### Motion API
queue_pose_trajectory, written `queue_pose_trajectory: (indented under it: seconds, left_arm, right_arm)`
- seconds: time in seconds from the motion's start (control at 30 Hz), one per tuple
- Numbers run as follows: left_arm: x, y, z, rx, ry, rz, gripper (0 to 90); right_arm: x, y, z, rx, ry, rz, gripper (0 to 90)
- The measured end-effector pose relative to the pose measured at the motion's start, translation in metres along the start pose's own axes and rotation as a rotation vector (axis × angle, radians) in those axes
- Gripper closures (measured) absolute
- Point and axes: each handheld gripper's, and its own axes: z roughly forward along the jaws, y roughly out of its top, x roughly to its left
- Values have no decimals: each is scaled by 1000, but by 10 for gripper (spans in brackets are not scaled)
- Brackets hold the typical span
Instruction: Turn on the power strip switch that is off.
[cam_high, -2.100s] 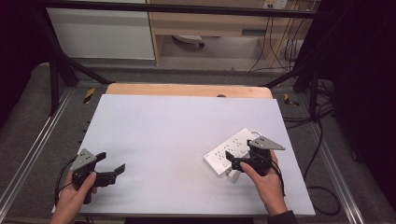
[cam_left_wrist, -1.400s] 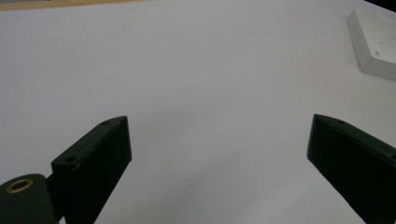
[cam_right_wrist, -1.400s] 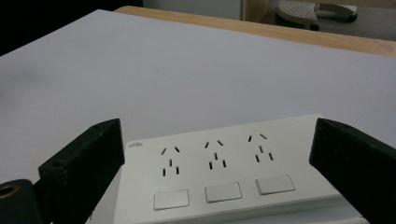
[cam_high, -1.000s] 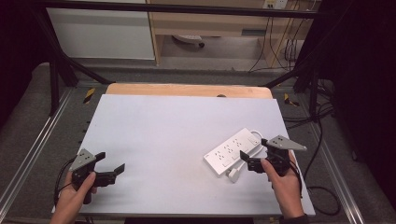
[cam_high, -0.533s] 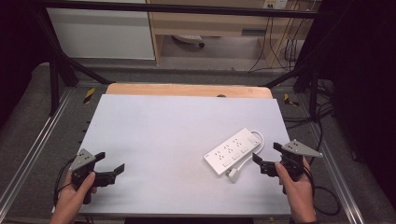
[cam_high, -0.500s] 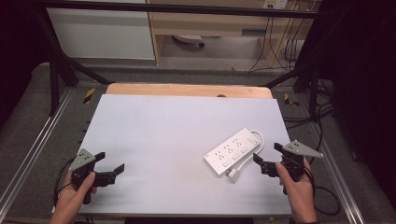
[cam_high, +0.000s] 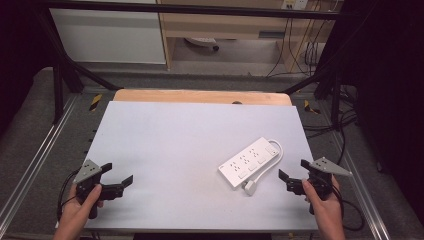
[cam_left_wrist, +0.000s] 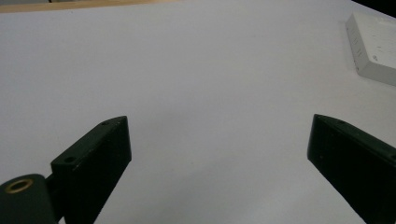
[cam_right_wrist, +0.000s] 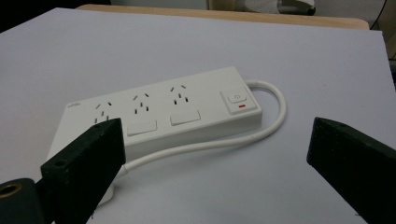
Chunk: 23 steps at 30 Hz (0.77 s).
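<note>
White power strip (cam_high: 250, 161) flat on table (cam_high: 170, 145); right hand-held gripper (cam_high: 295, 181) released nearby, left hand-held gripper (cam_high: 117, 177) released, well apart.

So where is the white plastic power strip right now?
In the high view, the white plastic power strip lies on the table's right half, just ahead of the open right gripper.

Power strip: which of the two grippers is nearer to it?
The right gripper, beside the power strip and its plug; the left gripper sits across the table.
</note>
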Motion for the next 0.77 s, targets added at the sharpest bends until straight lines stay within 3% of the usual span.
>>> queue_pose_trajectory:
  seconds: [0.5,0.67,0.77]
  left_arm:
    - [-1,0,0,0,-2,6,64]
    - [-1,0,0,3,-1,12,64]
    - [-1,0,1,3,0,8,64]
  right_arm:
    - [-7,-26,15,78,-2,-20,43]
    - [-3,-35,31,181,5,-66,41]
    - [-4,-37,39,216,-15,-59,43]
